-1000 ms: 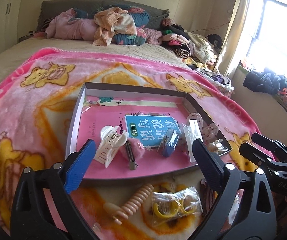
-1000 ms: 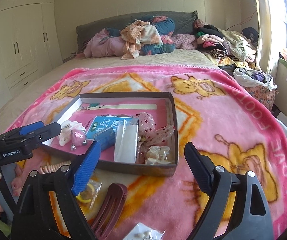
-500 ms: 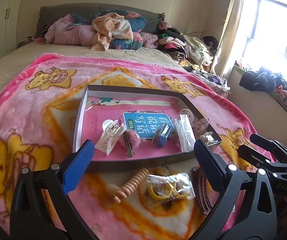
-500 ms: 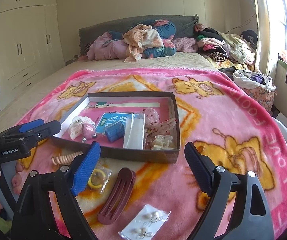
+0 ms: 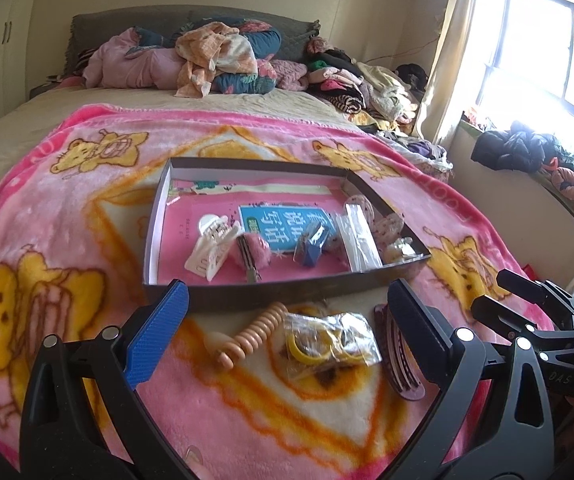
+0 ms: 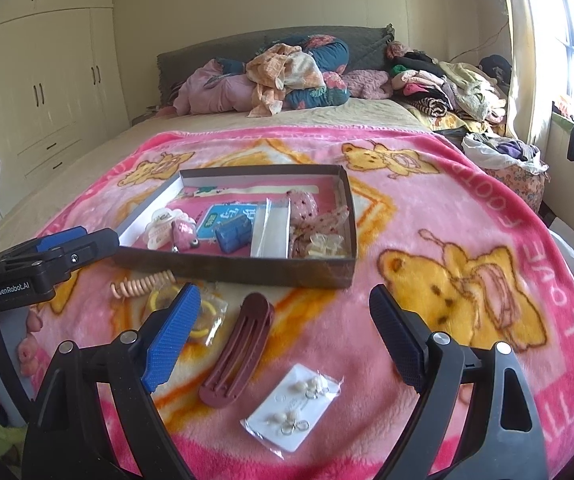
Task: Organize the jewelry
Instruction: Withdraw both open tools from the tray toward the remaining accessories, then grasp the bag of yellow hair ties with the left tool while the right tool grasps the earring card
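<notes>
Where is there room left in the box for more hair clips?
The box is bare at its far end, beyond the white clip and the blue book. Its near right corner is crowded with the bag and bows.

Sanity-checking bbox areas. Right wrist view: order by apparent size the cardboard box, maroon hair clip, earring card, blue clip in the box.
1. cardboard box, by far the largest.
2. maroon hair clip and earring card: similar extent, both close to the camera, so not ranked against each other.
3. blue clip, smallest, though it lies farther away.

Pink bear-print blanket [image 6: 427, 208], maroon hair clip [image 6: 239, 350], perhaps peach coil tie [image 5: 253, 330]
</notes>
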`<state>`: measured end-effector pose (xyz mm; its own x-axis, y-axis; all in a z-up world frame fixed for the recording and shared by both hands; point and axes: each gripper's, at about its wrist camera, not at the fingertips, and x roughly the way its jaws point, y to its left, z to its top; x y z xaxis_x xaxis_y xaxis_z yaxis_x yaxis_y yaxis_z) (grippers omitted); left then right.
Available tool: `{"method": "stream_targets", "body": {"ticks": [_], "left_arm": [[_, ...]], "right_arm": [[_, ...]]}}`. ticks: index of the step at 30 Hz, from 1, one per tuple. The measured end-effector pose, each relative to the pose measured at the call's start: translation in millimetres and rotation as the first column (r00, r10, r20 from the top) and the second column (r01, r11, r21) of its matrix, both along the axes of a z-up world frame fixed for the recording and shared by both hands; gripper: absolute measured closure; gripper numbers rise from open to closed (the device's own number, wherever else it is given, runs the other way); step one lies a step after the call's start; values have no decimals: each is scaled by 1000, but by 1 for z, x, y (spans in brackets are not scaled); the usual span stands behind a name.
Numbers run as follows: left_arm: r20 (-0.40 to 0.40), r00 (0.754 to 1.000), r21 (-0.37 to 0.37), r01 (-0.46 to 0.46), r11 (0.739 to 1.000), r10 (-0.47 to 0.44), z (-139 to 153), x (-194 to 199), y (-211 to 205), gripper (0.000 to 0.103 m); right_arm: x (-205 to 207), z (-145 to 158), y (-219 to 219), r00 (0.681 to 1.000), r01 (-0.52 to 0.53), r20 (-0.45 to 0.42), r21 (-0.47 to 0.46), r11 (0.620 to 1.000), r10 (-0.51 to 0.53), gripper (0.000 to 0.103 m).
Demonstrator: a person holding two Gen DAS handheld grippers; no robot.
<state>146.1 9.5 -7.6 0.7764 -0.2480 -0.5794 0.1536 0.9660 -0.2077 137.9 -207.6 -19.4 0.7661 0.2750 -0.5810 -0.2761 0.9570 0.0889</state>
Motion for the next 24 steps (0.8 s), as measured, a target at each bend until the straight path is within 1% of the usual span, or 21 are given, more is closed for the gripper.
{"method": "stream_targets", "body": {"ticks": [11, 17, 24], "left_arm": [[-50, 998, 23, 31, 999, -30, -19, -11, -13, 12], [-81, 996, 32, 48, 998, -45, -28, -9, -20, 12], [-135, 989, 23, 64, 998, -60, -45, -4, -27, 12]], "right_arm": [[-14, -20, -14, 999, 34, -41, 2, 999, -34, 19], [-18, -28, -18, 997, 43, -69, 7, 999, -43, 19], [-19, -37, -11, 994, 25, -105, -10, 1000, -26, 19]]}}
